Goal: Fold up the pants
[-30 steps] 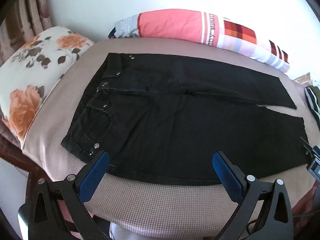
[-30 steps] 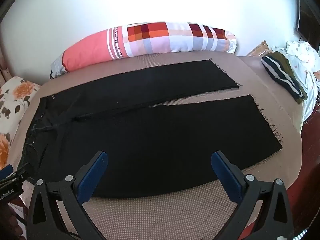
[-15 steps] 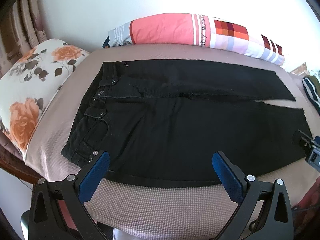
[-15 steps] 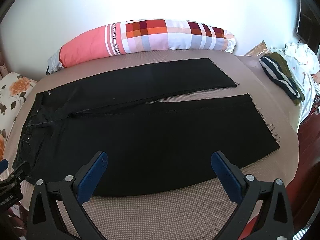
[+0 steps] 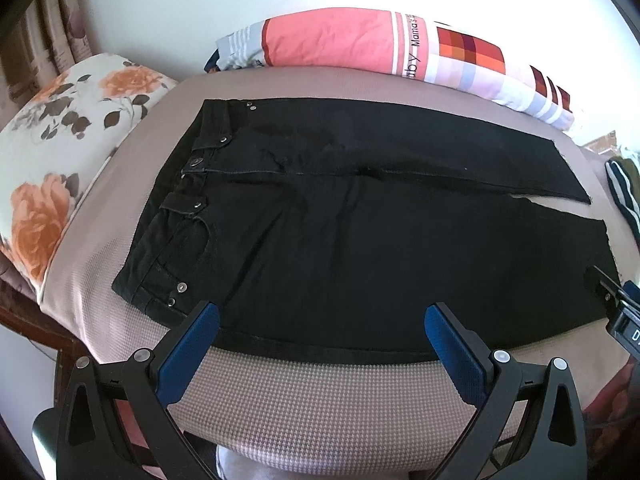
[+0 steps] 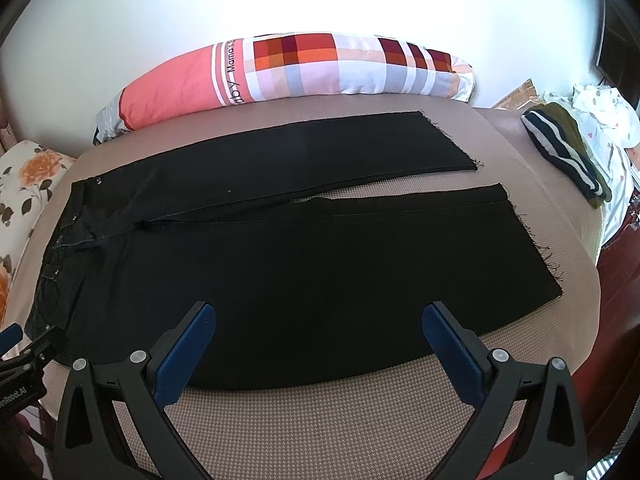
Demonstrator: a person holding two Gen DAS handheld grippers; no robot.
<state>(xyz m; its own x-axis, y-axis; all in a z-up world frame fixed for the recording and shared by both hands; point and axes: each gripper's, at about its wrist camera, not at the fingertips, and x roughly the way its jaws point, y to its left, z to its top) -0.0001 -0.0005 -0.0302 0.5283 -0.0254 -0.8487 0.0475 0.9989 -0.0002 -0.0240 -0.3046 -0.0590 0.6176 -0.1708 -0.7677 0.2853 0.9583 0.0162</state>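
1. Lying flat on the bed [image 5: 304, 396], the pants [image 5: 360, 240] have the waistband toward the floral pillow [image 5: 60, 152] and both legs stretched toward the far side, hems slightly apart.
2. Left tongs [image 5: 322, 338] hover spread over the near edge beside the waistband, gripping nothing.
3. Right tongs [image 6: 318, 336] hover spread over the near leg's outer edge, also empty; no fold appears made yet.
4. Risk: pinching only the upper layer of the near leg would likely leave the lower layer behind and the fold uneven.
5. Risk: lifting the two ends at unequal heights could drag the cloth across the textured sheet and skew the legs, so the hems would not meet.
6. Risk: frayed hem threads [image 6: 548, 260] may catch or mislead alignment.
7. Hard to read: black cloth hides seams and creases; the crotch area is only a dark blur.
8. Cut off: each view shows only part of the other tongs at its edge; the striped garment [image 6: 564, 152] is partly out of frame in the left view.
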